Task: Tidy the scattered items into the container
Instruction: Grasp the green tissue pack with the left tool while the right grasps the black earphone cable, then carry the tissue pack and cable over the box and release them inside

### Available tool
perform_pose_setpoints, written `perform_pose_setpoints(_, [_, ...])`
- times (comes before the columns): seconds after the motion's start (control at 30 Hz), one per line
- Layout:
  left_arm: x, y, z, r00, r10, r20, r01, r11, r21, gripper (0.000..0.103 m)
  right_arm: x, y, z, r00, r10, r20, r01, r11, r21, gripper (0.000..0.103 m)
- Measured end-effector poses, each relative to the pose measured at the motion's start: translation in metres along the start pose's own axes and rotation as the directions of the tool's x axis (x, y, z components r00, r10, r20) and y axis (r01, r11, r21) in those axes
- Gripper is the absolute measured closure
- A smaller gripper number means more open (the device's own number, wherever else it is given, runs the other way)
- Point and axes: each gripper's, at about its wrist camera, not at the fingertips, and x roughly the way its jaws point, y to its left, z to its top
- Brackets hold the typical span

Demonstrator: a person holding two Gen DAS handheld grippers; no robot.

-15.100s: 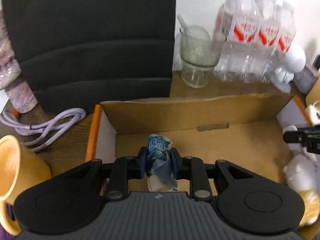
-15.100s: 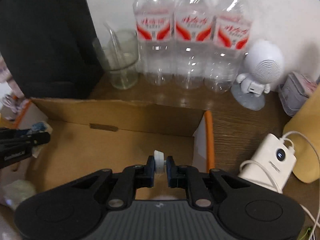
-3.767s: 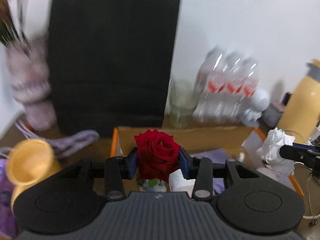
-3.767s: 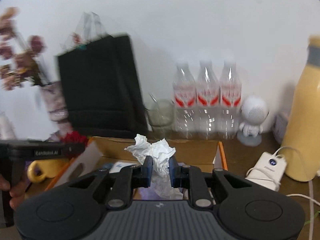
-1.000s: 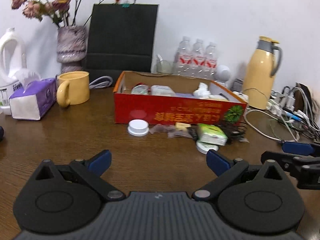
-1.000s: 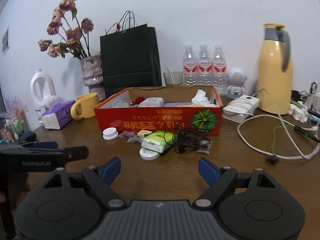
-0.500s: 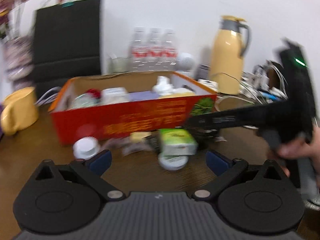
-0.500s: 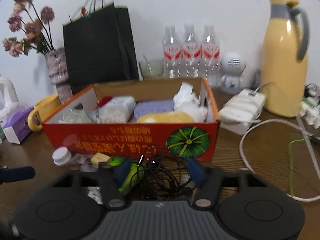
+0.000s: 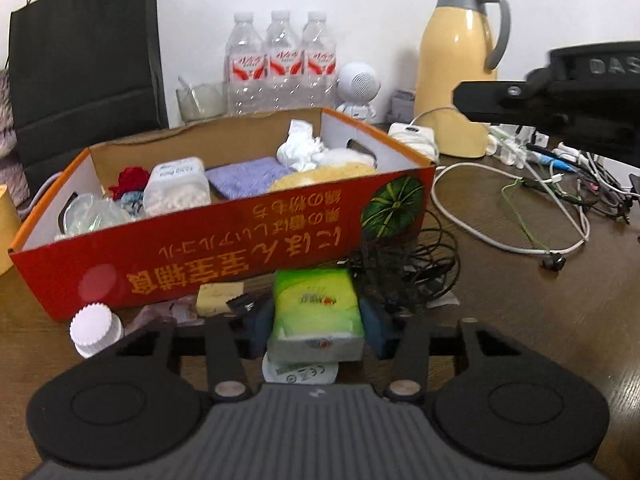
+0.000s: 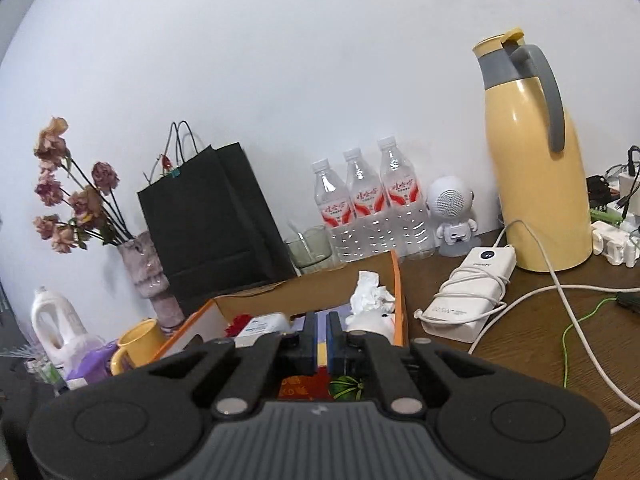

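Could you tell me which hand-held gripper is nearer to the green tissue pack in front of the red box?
Left. The left hand-held gripper has the green tissue pack between its fingers, which have just been closing. The right hand-held gripper is shut, raised beside the red box, away from the pack.

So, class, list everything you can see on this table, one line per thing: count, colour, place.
box: one, red, mid-table, part filled
tissue pack: one, green, in front of the box
cap: one, white, by the box's front left corner
cable tangle: one, black, by the box's front right corner
water bottles: three, clear with red labels, behind the box
flask: one, yellow, back right
paper bag: one, black, back left
left gripper: black, jaws have just been closing, pads now pressing on the tissue pack
right gripper: black, shut, nothing visible between its fingers
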Motion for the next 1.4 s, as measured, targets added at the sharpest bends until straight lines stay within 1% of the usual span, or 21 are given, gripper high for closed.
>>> perform_pose_setpoints(0.07, [-0.001, 0.002, 0.000, 1.000, 0.004, -0.001, -0.004, 1.000, -0.008, 0.056, 0.000, 0.002, -0.001, 1.000, -0.009, -0.007, 0.009, 1.000, -0.019, 0.099])
perform_pose_setpoints(0.1, [-0.002, 0.003, 0.001, 1.000, 0.007, 0.000, -0.007, 1.000, -0.014, 0.057, 0.000, 0.003, -0.001, 1.000, -0.014, -0.016, 0.014, 0.999, -0.040, 0.095])
perform_pose_setpoints(0.13, [-0.004, 0.005, 0.001, 1.000, 0.010, 0.006, -0.009, 1.000, -0.027, 0.057, 0.003, 0.006, -0.002, 0.999, -0.028, -0.046, 0.025, 0.997, -0.067, 0.089])
perform_pose_setpoints(0.17, [-0.006, 0.006, 0.002, 1.000, 0.010, 0.010, -0.009, 0.999, -0.040, 0.057, 0.007, 0.008, -0.004, 0.996, -0.045, -0.081, 0.037, 0.995, -0.090, 0.071])
perform_pose_setpoints(0.23, [-0.015, 0.014, 0.002, 0.999, 0.017, 0.030, -0.015, 0.996, -0.083, 0.057, 0.016, 0.008, -0.012, 0.988, -0.063, -0.141, 0.047, 0.992, -0.120, 0.049])
perform_pose_setpoints(0.37, [-0.048, 0.045, 0.003, 0.994, 0.061, 0.093, -0.041, 0.978, -0.202, 0.057, 0.030, 0.009, -0.029, 0.972, -0.079, -0.222, 0.046, 0.988, -0.150, 0.044])
perform_pose_setpoints(0.4, [-0.058, 0.055, 0.003, 0.990, 0.089, 0.109, -0.061, 0.970, -0.234, 0.057, 0.036, 0.009, -0.033, 0.967, -0.083, -0.240, 0.049, 0.988, -0.146, 0.044])
perform_pose_setpoints(0.5, [-0.077, 0.073, 0.006, 0.979, 0.149, 0.141, -0.109, 0.959, -0.263, 0.057, 0.048, 0.020, -0.045, 0.958, -0.086, -0.275, 0.036, 0.982, -0.184, 0.045])
perform_pose_setpoints(0.53, [-0.081, 0.078, 0.007, 0.975, 0.162, 0.149, -0.118, 0.956, -0.268, 0.057, 0.050, 0.024, -0.049, 0.955, -0.090, -0.282, 0.031, 0.978, -0.208, 0.048])
perform_pose_setpoints(0.6, [-0.088, 0.083, 0.007, 0.973, 0.173, 0.156, -0.123, 0.951, -0.283, 0.057, 0.058, 0.032, -0.058, 0.945, -0.107, -0.309, 0.030, 0.969, -0.244, 0.066])
perform_pose_setpoints(0.63, [-0.092, 0.085, 0.007, 0.973, 0.167, 0.158, -0.116, 0.951, -0.288, 0.057, 0.062, 0.035, -0.061, 0.936, -0.114, -0.332, 0.028, 0.967, -0.253, 0.079])
perform_pose_setpoints(0.67, [-0.094, 0.086, 0.006, 0.974, 0.163, 0.159, -0.111, 0.950, -0.291, 0.057, 0.063, 0.038, -0.063, 0.935, -0.121, -0.333, 0.030, 0.964, -0.265, 0.083])
perform_pose_setpoints(0.73, [-0.099, 0.085, 0.003, 0.974, 0.153, 0.166, -0.101, 0.953, -0.287, 0.057, 0.060, 0.048, -0.064, 0.938, -0.134, -0.319, 0.036, 0.955, -0.295, 0.095])
perform_pose_setpoints(0.77, [-0.101, 0.084, 0.002, 0.974, 0.153, 0.166, -0.101, 0.953, -0.287, 0.057, 0.055, 0.053, -0.061, 0.944, -0.135, -0.302, 0.040, 0.953, -0.302, 0.097])
perform_pose_setpoints(0.87, [-0.109, 0.082, 0.000, 0.974, 0.146, 0.176, -0.092, 0.955, -0.283, 0.057, 0.035, 0.065, -0.043, 0.962, -0.116, -0.247, 0.045, 0.960, -0.276, 0.098])
perform_pose_setpoints(0.97, [-0.128, 0.081, 0.008, 0.963, 0.156, 0.222, -0.096, 0.961, -0.258, 0.057, 0.001, 0.078, -0.009, 0.986, -0.070, -0.150, 0.031, 0.968, -0.250, 0.098])
perform_pose_setpoints(1.03, [-0.141, 0.080, 0.016, 0.952, 0.161, 0.261, -0.095, 0.964, -0.248, 0.057, -0.019, 0.084, 0.016, 0.995, -0.042, -0.096, 0.017, 0.969, -0.245, 0.098])
perform_pose_setpoints(1.13, [-0.162, 0.077, 0.026, 0.931, 0.164, 0.326, -0.088, 0.968, -0.236, 0.057, -0.052, 0.093, 0.048, 1.000, -0.003, -0.010, 0.000, 0.969, -0.245, 0.098])
perform_pose_setpoints(1.2, [-0.171, 0.073, 0.029, 0.922, 0.153, 0.355, -0.075, 0.972, -0.223, 0.057, -0.070, 0.097, 0.061, 0.999, 0.015, 0.029, -0.008, 0.969, -0.246, 0.098])
perform_pose_setpoints(1.3, [-0.173, 0.068, 0.032, 0.921, 0.139, 0.364, -0.066, 0.977, -0.205, 0.057, -0.082, 0.102, 0.069, 0.998, 0.032, 0.049, -0.018, 0.969, -0.248, 0.098])
perform_pose_setpoints(1.4, [-0.164, 0.069, 0.039, 0.926, 0.136, 0.352, -0.065, 0.976, -0.207, 0.057, -0.074, 0.103, 0.070, 0.999, 0.022, 0.041, -0.011, 0.969, -0.248, 0.098])
